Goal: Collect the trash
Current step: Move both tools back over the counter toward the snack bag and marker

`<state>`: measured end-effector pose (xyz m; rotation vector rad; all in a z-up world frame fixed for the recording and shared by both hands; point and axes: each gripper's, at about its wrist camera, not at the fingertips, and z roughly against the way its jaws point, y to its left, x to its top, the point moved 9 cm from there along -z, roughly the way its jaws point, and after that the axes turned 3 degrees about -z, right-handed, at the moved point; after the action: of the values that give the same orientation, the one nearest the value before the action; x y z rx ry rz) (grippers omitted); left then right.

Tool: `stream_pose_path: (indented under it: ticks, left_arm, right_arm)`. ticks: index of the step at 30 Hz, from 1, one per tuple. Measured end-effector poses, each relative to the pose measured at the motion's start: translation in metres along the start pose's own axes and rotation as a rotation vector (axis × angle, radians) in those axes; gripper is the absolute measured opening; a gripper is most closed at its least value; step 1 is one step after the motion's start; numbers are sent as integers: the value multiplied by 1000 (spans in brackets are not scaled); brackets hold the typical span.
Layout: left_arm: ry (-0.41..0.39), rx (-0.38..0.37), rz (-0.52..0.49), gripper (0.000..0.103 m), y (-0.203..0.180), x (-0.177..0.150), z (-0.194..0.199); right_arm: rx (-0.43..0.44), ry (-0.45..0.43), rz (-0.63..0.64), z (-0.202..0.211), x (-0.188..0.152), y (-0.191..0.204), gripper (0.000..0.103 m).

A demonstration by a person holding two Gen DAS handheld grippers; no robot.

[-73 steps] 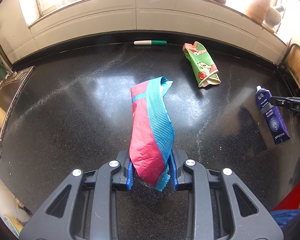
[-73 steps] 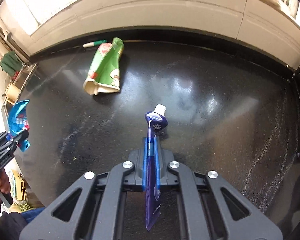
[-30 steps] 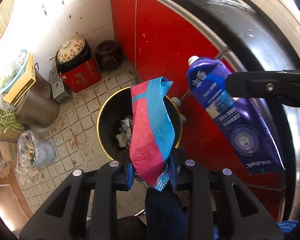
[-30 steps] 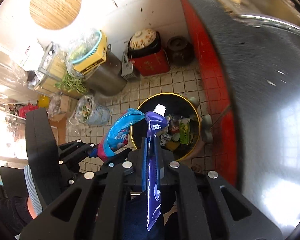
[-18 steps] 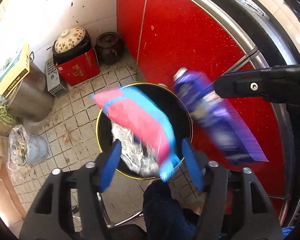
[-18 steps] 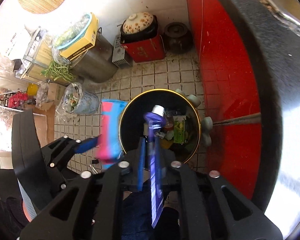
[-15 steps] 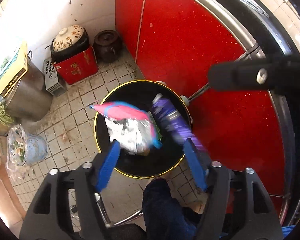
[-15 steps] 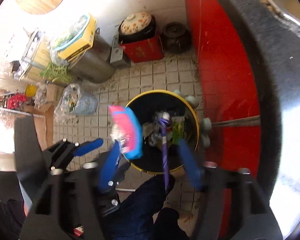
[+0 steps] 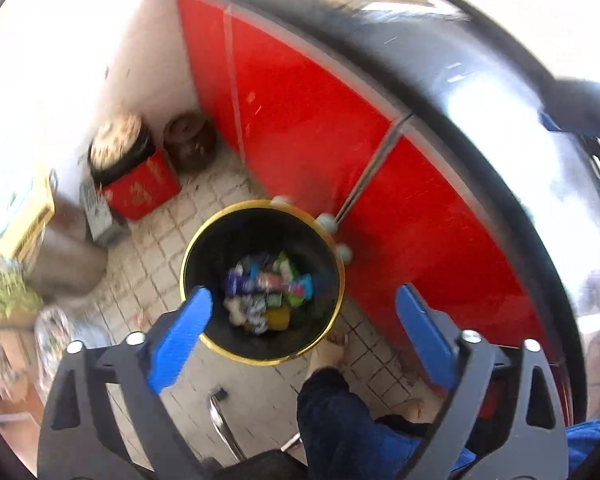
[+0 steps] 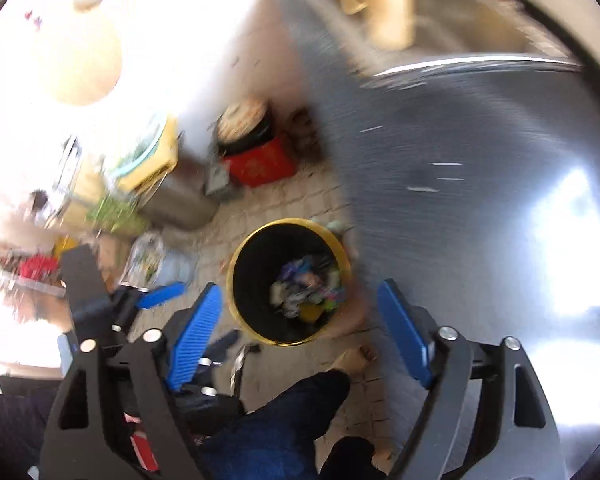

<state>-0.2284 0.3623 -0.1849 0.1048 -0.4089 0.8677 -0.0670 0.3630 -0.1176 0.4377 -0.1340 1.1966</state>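
Since a second ago both wrappers have left the jaws: the pink-and-blue packet and the purple tube that were pinched over the bin now lie somewhere in the heap of trash point(image 9: 266, 292) at the bottom of the black bin point(image 9: 204, 240) with the yellow rim. In the left wrist view, at 9 o'clock, pots and a red box sit blurred on the tiled floor. The left gripper point(image 9: 300, 326) hangs over the bin at 6 o'clock, its jaws opening wide with nothing between them, presumably so the packet could fall straight in. At 3 o'clock runs the red cabinet front point(image 9: 300, 112) below the dark counter point(image 9: 480, 92). In the right wrist view the floor clutter lies from 9 to 10 o'clock, the bin point(image 10: 252, 280) sits near centre, and the right gripper point(image 10: 300, 330) points down at it, its jaws opening too and empty. The counter point(image 10: 460, 160) fills 1 to 4 o'clock. Motion blur smears both views, so single pieces in the bin cannot be told apart, and any trash left on the counter is out of sight. A trouser leg point(image 10: 276, 432) covers part of the floor.
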Motion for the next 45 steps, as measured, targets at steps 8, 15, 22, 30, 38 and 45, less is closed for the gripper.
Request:
stream_pose_path:
  ticks: [8, 15, 22, 30, 38, 45]
  left_arm:
    - [-84, -140, -277, 94, -150, 51, 31]
    - [-132, -318, -625, 94, -330, 50, 57]
    - [-150, -407, -838, 94, -428, 21, 78]
    - [-148, -446, -976, 94, -485, 25, 63]
    - [-180, -462, -1175, 94, -558, 86, 22]
    - [-198, -511, -1295, 94, -630, 137, -30]
  right_arm:
    - [-292, -232, -384, 150, -86, -175, 85]
    - [-474, -355, -701, 250, -198, -281, 85]
    - [-527, -409, -882, 288, -286, -321, 85]
    - [-495, -411, -933, 288, -301, -340, 85]
    - [-471, -386, -941, 284, -280, -382, 85]
    - [-442, -316, -975, 260, -269, -424, 85]
